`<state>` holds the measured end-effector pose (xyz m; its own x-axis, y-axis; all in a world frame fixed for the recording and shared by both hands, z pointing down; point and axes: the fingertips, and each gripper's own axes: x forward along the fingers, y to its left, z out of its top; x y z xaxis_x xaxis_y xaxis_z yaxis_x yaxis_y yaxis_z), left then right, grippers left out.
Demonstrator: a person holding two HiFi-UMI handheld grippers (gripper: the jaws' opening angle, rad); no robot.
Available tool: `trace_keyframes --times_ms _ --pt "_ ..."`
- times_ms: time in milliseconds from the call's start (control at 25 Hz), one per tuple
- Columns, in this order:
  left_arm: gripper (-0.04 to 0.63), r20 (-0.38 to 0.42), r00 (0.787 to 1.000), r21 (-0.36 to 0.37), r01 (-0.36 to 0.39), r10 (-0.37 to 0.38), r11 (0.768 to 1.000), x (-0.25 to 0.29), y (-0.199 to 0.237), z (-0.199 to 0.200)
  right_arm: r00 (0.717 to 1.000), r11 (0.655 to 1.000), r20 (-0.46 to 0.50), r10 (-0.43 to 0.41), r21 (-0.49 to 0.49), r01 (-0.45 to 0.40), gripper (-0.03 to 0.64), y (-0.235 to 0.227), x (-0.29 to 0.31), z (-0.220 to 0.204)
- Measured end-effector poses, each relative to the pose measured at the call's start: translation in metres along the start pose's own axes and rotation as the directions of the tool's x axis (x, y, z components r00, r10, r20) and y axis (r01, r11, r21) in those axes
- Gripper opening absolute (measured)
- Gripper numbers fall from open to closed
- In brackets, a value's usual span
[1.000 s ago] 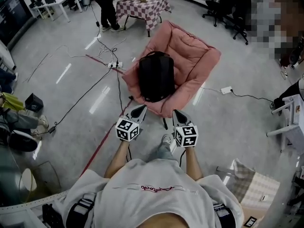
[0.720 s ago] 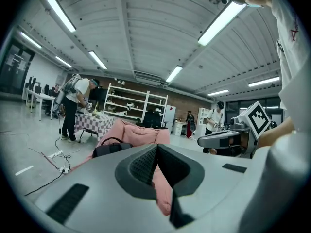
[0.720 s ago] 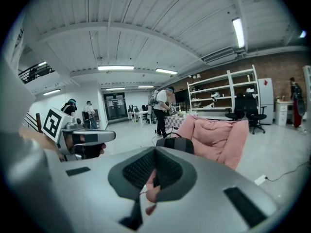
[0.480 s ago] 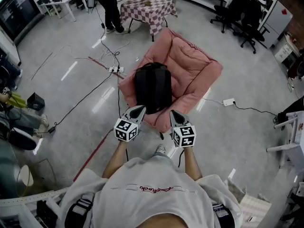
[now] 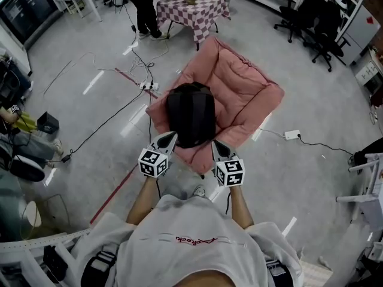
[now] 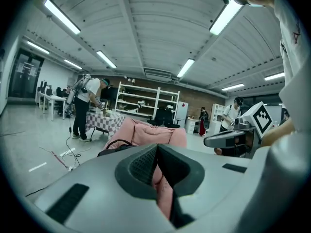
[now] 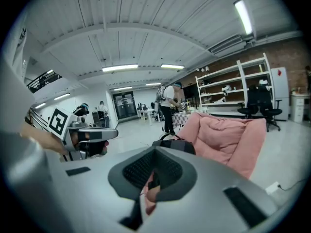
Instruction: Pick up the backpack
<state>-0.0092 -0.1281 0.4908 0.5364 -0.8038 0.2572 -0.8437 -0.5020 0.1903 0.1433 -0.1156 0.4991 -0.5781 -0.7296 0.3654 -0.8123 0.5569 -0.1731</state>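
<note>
The backpack (image 5: 191, 113) is matt black cloth. The padded chair (image 5: 242, 91) is soft pink cloth. The floor (image 5: 311, 118) is smooth, glossy grey. The left tongs (image 5: 169, 137) and right tongs (image 5: 216, 145) are matt grey plastic, with dark, ribbed pads (image 6: 143, 165).

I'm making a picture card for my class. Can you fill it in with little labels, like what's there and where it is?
Backpack: black, lying on the pink chair
Left gripper: shut, holding nothing, pointing at the backpack
Right gripper: shut, holding nothing, by the chair's near edge
Floor: grey, with cables across it
Farther back: checkered table, a person standing beside it
Picked up yet: no
</note>
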Motion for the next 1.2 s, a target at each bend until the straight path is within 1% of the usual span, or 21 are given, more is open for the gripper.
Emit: trace_keyframes --times_ms 160,400,680,800,960,1200 --pt "0.009 -0.018 1.000 0.001 -0.006 0.006 1.000 0.007 0.006 -0.006 1.000 1.000 -0.006 0.008 0.008 -0.008 0.018 -0.005 0.012 -0.004" --pt "0.009 -0.047 0.999 -0.031 -0.016 0.014 0.999 0.018 0.025 -0.020 0.998 1.000 -0.050 0.025 0.018 -0.024 0.018 -0.009 0.035 -0.013" --pt "0.009 -0.069 0.998 -0.062 -0.013 0.009 0.998 0.043 0.071 -0.033 0.996 1.000 -0.083 0.024 0.021 -0.023 0.018 -0.014 0.089 -0.011" --pt "0.009 -0.080 0.997 -0.086 -0.005 -0.002 0.996 0.057 0.091 -0.041 0.995 1.000 -0.099 0.014 0.025 -0.011 0.020 -0.017 0.113 -0.011" --pt "0.009 -0.098 0.994 -0.103 0.026 -0.036 0.994 0.077 0.117 -0.047 0.992 1.000 -0.123 -0.012 0.027 0.015 0.019 -0.023 0.145 -0.008" --pt "0.009 -0.106 0.992 -0.134 0.051 -0.066 0.990 0.099 0.161 -0.057 0.986 0.997 -0.155 -0.065 0.038 0.072 0.018 -0.030 0.182 -0.012"
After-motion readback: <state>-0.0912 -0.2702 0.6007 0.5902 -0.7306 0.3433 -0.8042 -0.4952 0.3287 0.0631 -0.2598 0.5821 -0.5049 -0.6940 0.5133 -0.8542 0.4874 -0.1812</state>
